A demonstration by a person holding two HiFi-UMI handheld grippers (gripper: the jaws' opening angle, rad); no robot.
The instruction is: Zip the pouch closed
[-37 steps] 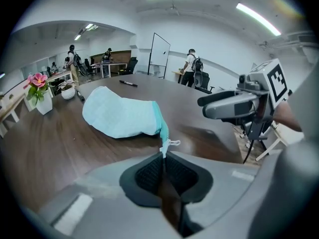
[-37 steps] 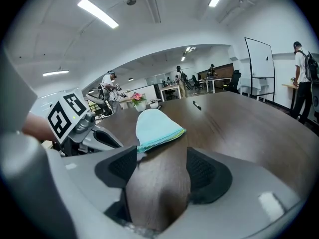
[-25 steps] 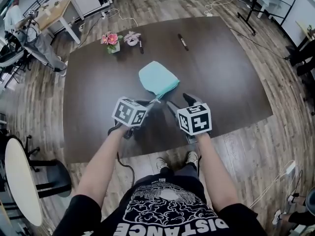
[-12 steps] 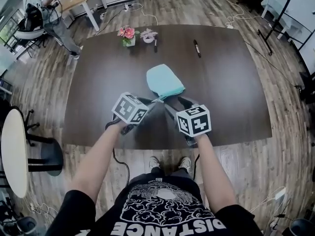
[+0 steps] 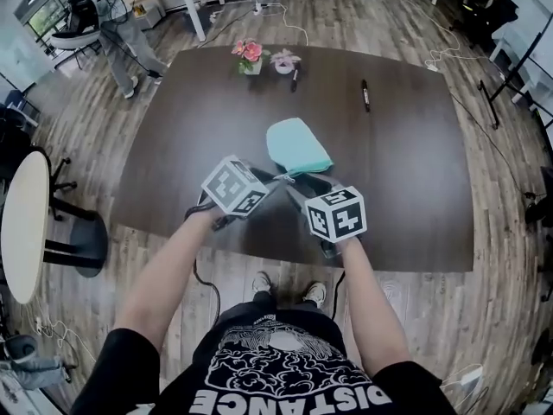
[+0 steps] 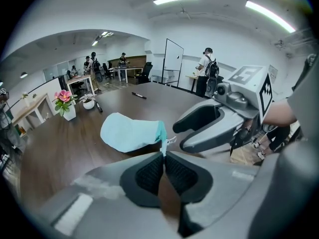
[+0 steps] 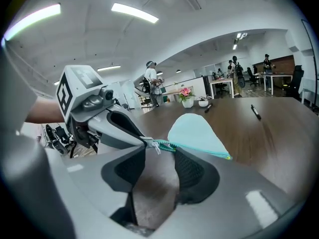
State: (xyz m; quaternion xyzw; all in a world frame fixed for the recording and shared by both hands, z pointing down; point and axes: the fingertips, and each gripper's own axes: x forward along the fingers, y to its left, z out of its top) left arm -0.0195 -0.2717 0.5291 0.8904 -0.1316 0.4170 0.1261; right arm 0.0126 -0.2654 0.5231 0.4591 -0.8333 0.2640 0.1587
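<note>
While left gripper [image 6: 163,157] clamps pouch [image 5: 298,145], right gripper [image 7: 159,153] — half-open, closing — straddles zip pull [image 7: 152,146]

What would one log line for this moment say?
left gripper: pinching teal pouch corner | right gripper: jaws just closing, zipper pull between, not gripped

**Black tee, grey grippers, checkered cubes**

The person wears a black short-sleeved T-shirt [image 5: 285,366] with a white graphic and block lettering, and pale shoes [image 5: 262,282]. The left gripper [image 6: 163,156] and right gripper [image 7: 159,156] are smooth grey shells with black ribbed pads [image 6: 147,176]. Each carries a white marker cube [image 5: 233,188] printed with black squares. A dark cable [image 5: 207,282] trails from the left one.
</note>
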